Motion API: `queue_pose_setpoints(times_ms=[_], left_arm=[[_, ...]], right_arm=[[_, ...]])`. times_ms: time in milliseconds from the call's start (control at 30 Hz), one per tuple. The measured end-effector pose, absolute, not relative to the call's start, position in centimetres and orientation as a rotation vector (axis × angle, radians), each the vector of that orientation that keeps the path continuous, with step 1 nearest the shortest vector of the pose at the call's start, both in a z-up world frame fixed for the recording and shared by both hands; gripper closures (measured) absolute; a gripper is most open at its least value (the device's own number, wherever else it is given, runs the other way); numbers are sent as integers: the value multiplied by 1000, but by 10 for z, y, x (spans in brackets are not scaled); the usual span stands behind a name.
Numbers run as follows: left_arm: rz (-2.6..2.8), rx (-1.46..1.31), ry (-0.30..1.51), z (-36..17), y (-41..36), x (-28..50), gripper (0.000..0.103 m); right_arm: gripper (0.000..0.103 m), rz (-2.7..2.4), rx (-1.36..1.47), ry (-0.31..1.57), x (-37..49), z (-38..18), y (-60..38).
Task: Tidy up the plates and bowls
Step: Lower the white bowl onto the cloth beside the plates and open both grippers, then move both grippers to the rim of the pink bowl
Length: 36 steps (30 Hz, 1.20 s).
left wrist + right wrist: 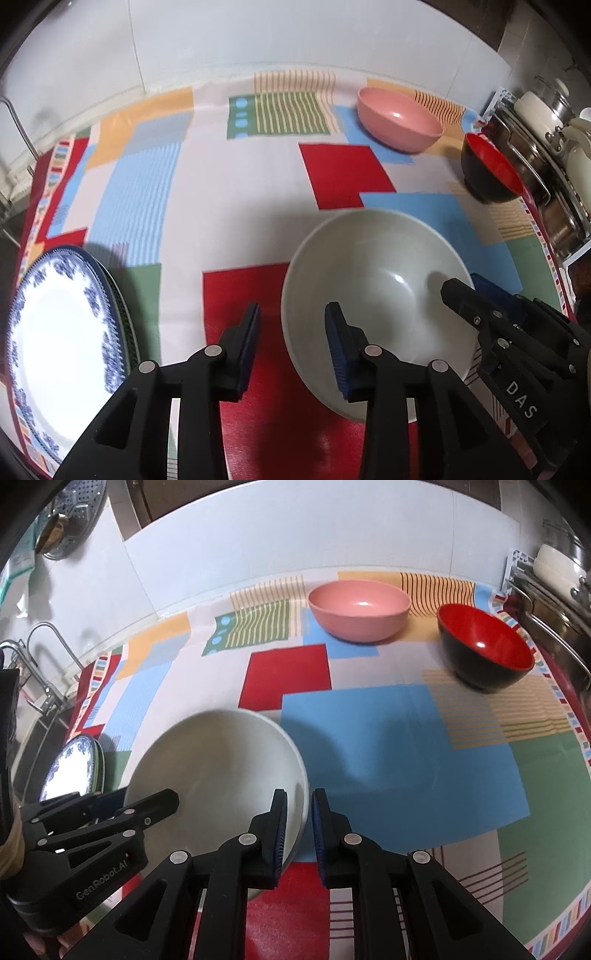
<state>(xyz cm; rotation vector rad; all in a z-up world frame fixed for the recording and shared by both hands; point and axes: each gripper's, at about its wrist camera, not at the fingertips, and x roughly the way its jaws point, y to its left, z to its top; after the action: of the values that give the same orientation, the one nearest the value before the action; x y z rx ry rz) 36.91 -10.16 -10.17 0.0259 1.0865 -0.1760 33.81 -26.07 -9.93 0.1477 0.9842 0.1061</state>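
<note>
A large pale grey bowl (373, 280) (218, 771) sits on the patterned tablecloth. My left gripper (291, 343) is open, its fingers straddling the bowl's left rim without pinching it. My right gripper (298, 830) is nearly closed around the bowl's right rim; whether the pads press it is unclear. A pink bowl (399, 120) (359, 605) and a black bowl with red inside (491, 170) (485, 646) stand at the far side. A blue-and-white plate (59, 343) (72, 768) tops a small stack at the left.
The tablecloth (388, 738) covers the counter. A metal rack with pots and dishes (543, 147) (554, 583) stands at the right edge. A faucet and sink (40, 664) lie left. A white tiled wall (258, 37) is behind.
</note>
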Motion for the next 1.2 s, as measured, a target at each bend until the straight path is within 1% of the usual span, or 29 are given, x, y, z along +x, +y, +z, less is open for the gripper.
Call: queue_pose_setpoints(times_ms=[33,67,100,233,367,433,800,1200], left_arm=[[-176,32,1073,-98,-102,369,60],[-181,35,1060,-94,-102,369,58],[-185,35,1049,-90,-101,369,57],[-210,44,999,-72,-101,372,53],[-248,55,948,-54,-103,377,51],[-274,56,924,-45,-102,382,49],[-369,118,861,-16,-109,412,48],[-447,192,854,-7,-117,462,48]], right_arm=[[78,104,154,980,338,-98,-262],[74,97,160,967,337,-95,-263],[73,88,160,955,336,-91,-265],[73,68,177,917,336,-78,-273],[73,42,201,887,340,-66,-282],[73,29,212,875,343,-61,-284],[73,-46,250,812,354,-34,-285],[73,-130,319,766,380,-22,-287]])
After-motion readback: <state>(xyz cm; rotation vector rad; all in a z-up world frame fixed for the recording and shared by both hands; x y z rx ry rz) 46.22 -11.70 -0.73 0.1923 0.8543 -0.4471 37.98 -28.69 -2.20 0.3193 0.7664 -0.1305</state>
